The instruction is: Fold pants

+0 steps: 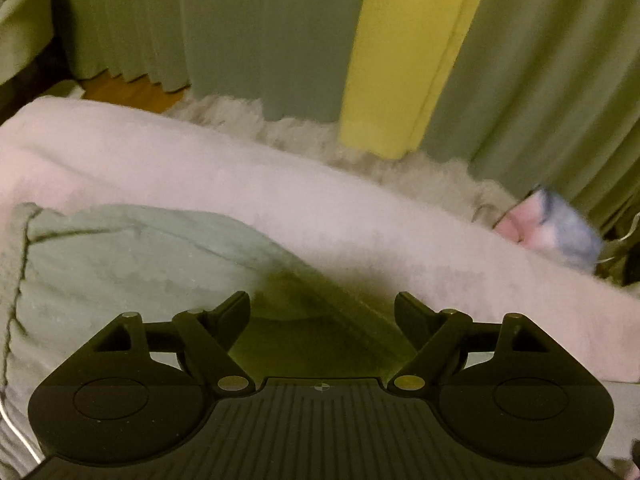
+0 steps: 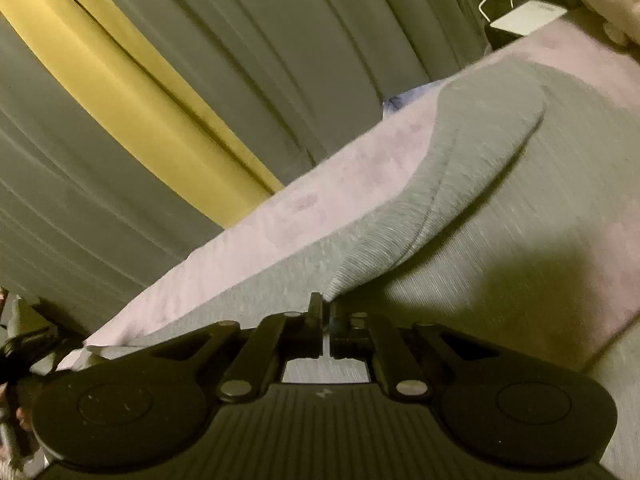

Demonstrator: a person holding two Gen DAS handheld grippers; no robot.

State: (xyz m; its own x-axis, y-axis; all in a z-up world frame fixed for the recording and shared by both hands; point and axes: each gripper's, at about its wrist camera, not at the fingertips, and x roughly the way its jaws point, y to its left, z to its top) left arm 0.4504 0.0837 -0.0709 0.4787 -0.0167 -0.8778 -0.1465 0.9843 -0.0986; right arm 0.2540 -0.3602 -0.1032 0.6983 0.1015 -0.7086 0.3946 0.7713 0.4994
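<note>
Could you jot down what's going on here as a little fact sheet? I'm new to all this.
Garment: grey-green pants, spread on a pink blanket
Left gripper: open, hovering above the pants, holding nothing
Right gripper: shut on a pants edge, lifting a flap
Backdrop: green curtains with a yellow strip
Fold: under way, not yet laid flat

Dim, yellowish indoor light. Dark shadow on the soft grey pants [image 1: 120,264] under the black left hand-held gripper [image 1: 322,308]. Blurry all over, bent at edges.
</note>
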